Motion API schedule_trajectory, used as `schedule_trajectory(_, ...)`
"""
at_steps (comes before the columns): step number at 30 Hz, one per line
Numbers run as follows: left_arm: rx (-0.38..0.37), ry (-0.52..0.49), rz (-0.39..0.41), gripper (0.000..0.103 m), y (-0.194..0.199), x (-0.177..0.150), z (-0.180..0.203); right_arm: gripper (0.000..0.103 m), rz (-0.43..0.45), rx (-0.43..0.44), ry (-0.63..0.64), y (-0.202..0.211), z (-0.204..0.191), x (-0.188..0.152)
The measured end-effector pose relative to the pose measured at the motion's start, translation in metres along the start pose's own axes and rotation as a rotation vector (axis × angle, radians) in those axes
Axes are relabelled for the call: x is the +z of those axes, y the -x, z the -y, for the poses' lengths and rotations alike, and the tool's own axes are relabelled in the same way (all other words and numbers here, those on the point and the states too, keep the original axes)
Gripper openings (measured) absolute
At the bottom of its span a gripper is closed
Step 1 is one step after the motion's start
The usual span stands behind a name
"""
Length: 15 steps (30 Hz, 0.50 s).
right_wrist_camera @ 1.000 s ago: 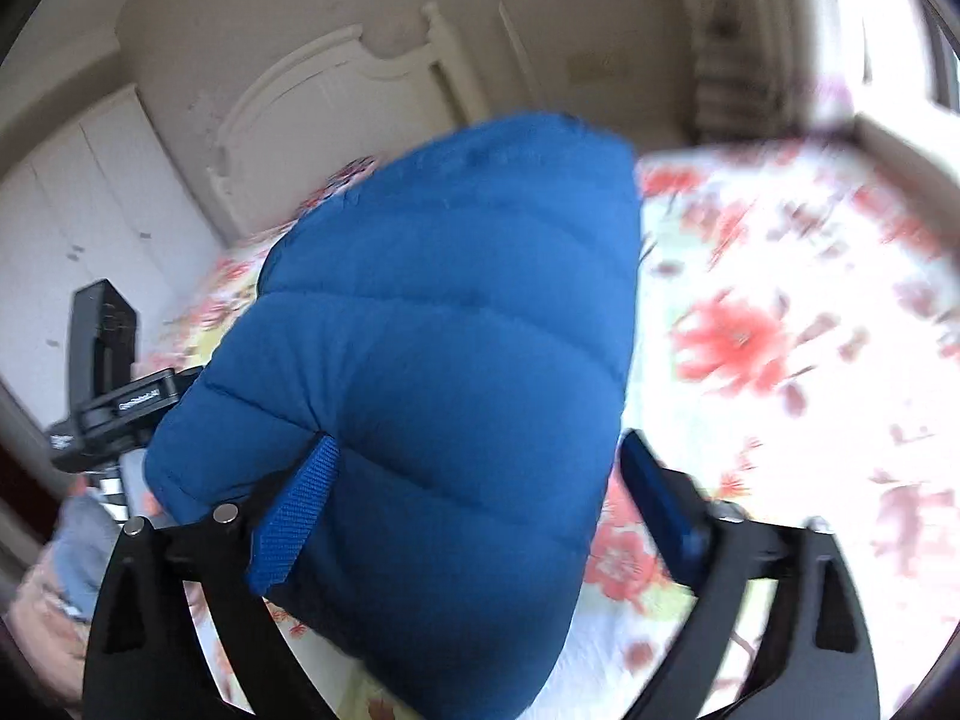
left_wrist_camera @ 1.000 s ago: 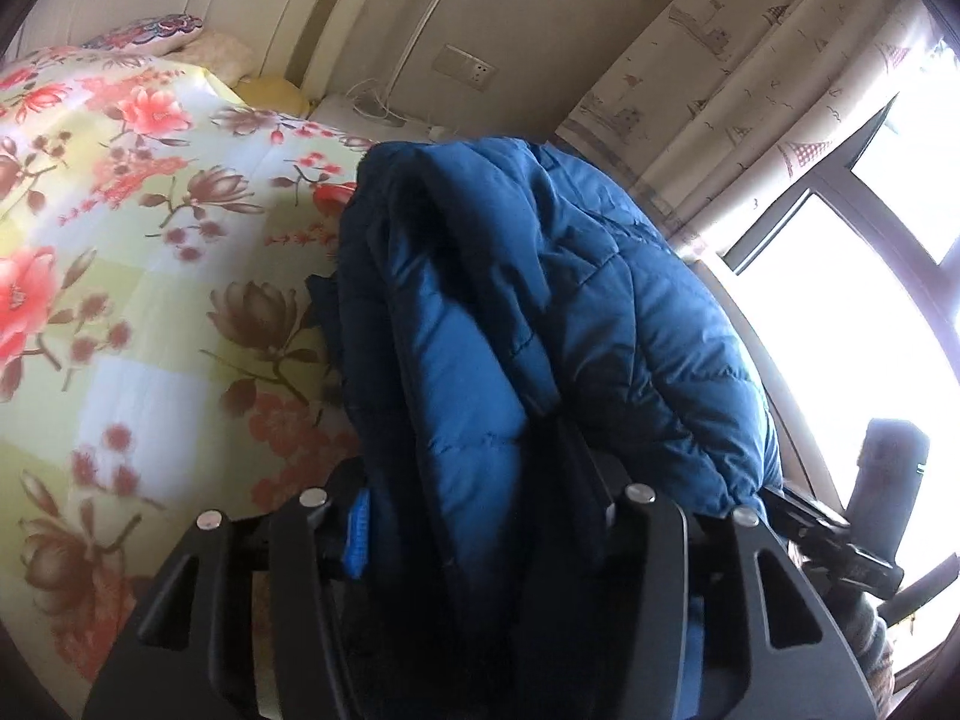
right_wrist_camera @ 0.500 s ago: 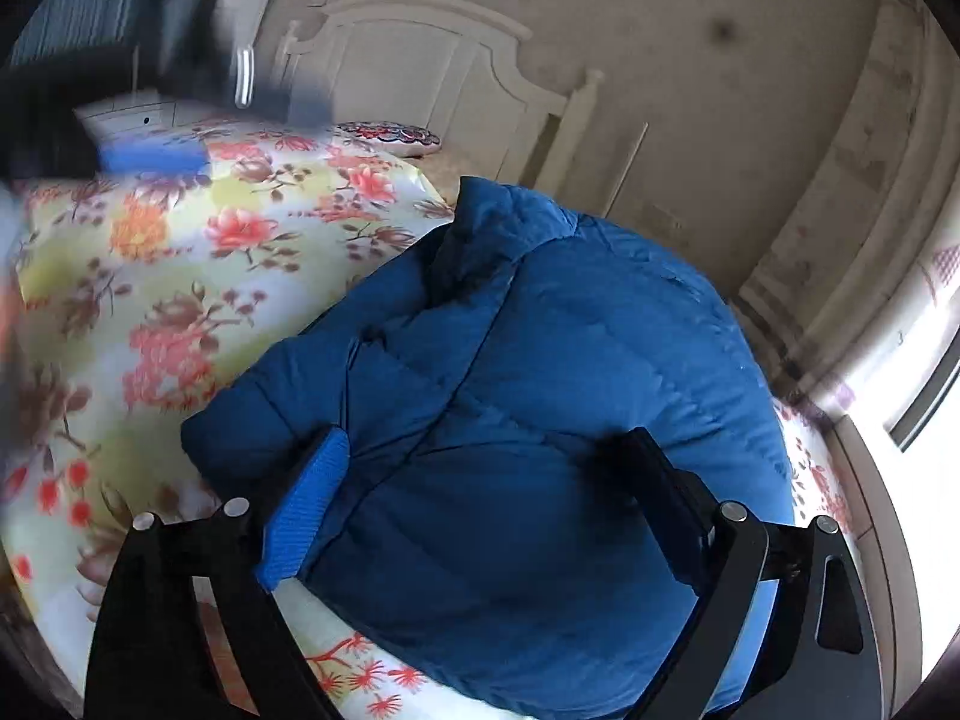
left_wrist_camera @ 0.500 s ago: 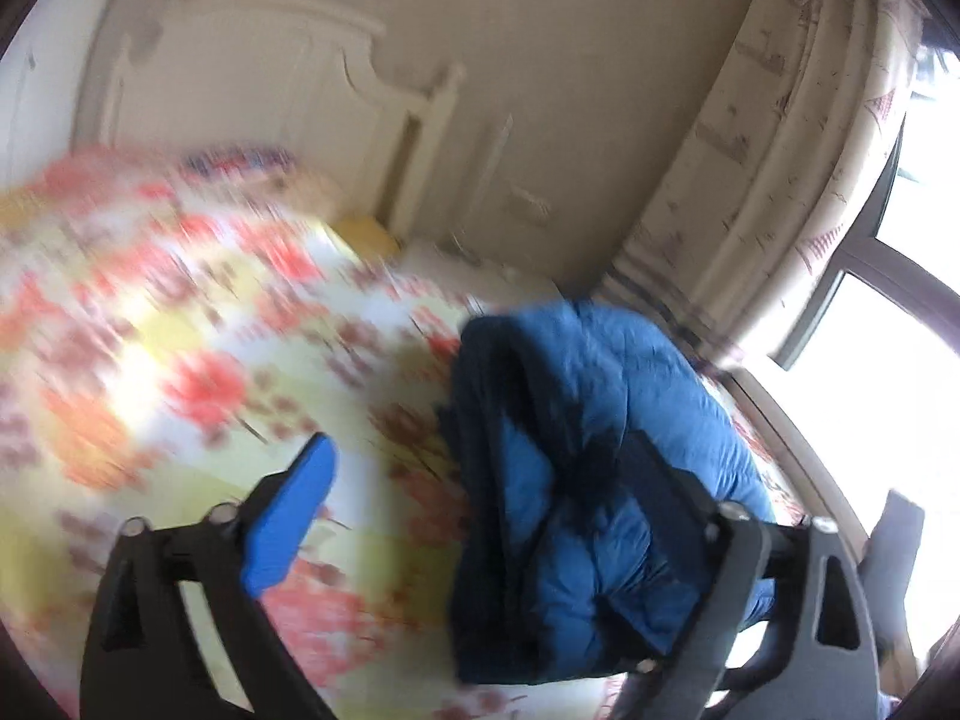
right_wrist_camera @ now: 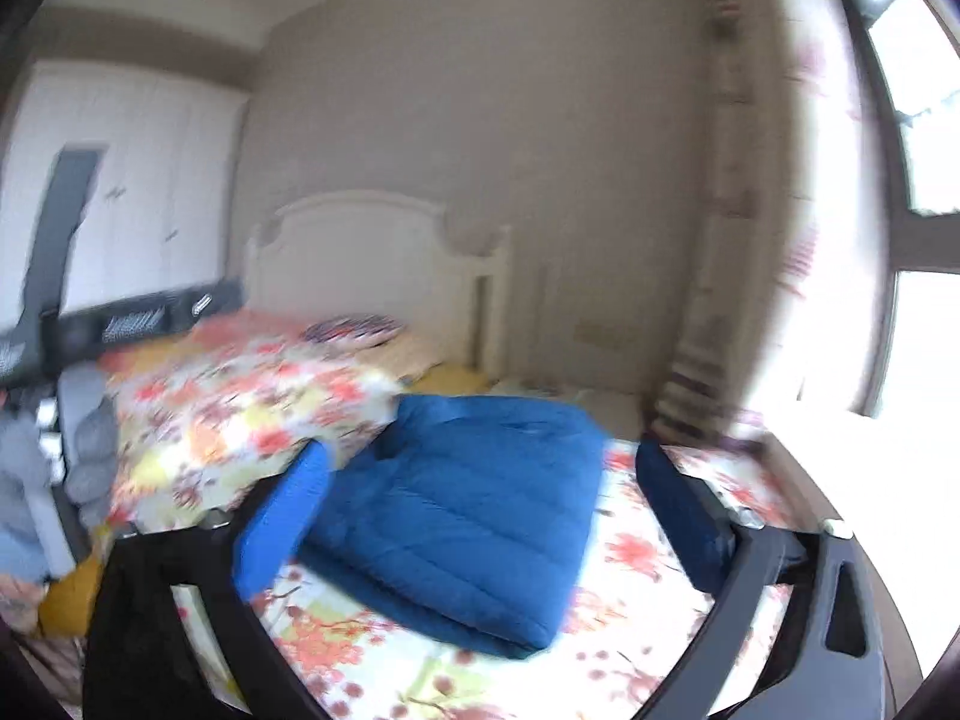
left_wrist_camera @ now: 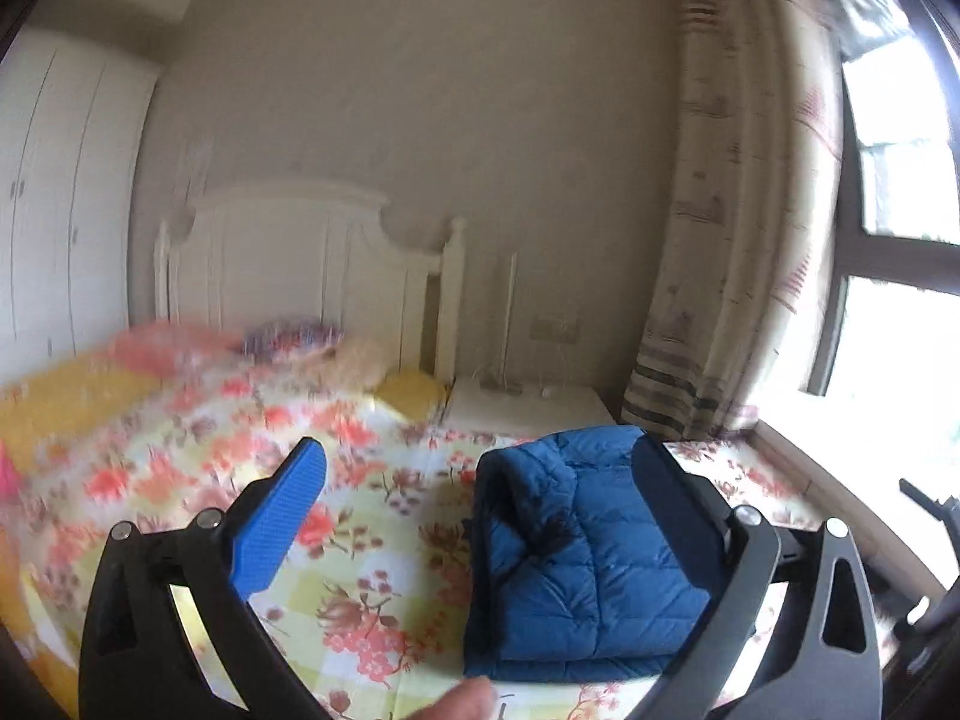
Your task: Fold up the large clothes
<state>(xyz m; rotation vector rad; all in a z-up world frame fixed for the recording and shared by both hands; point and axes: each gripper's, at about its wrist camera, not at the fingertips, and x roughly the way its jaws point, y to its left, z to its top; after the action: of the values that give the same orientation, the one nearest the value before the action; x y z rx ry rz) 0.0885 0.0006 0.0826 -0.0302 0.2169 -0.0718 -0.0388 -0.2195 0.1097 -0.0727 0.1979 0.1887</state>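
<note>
Blue jacket [left_wrist_camera: 576, 564] folded on bed [left_wrist_camera: 372, 600], seemingly untouched

The blue puffy jacket [left_wrist_camera: 576, 564] is folded into a thick, soft block with stitched lines across it. It lies flat on the flowery bed cover [left_wrist_camera: 384, 540], on the side near the window and close to the bottom edge of the bed. In the left view the folded layers show along its left side. Nothing is touching it or holding it.
</note>
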Motion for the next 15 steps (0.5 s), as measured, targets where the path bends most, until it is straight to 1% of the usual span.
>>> schedule_trajectory(2, 0.033, -0.068, 0.011, 0.101, 0.007, -0.013, 0.016, 0.099, -0.004, -0.039, -0.055, 0.013, 0.011, -0.011)
schedule_trajectory(3, 0.025, -0.091, 0.004, 0.101, 0.009, -0.020, 0.022, 0.099, -0.023, -0.044, -0.071, 0.015, 0.013, -0.018)
schedule_trajectory(4, -0.008, -0.104, -0.024, 0.101, 0.009, -0.031, 0.028, 0.099, -0.067, -0.057, -0.092, 0.014, 0.013, -0.029)
schedule_trajectory(6, -0.039, -0.102, -0.076, 0.101, 0.006, -0.048, 0.036, 0.099, -0.140, -0.077, -0.118, 0.009, 0.010, -0.045)
schedule_trajectory(7, -0.047, -0.105, -0.105, 0.101, 0.004, -0.059, 0.040, 0.099, -0.171, -0.080, -0.133, 0.005, 0.007, -0.058)
schedule_trajectory(10, -0.042, -0.114, -0.174, 0.101, -0.007, -0.078, 0.044, 0.099, -0.250, -0.098, -0.153, -0.009, -0.001, -0.081)
schedule_trajectory(13, -0.035, -0.115, -0.209, 0.101, -0.014, -0.087, 0.043, 0.099, -0.263, -0.125, -0.137, -0.012, -0.006, -0.084)
schedule_trajectory(15, -0.030, -0.117, -0.212, 0.101, -0.015, -0.091, 0.045, 0.099, -0.222, -0.151, -0.125, -0.007, -0.006, -0.079)
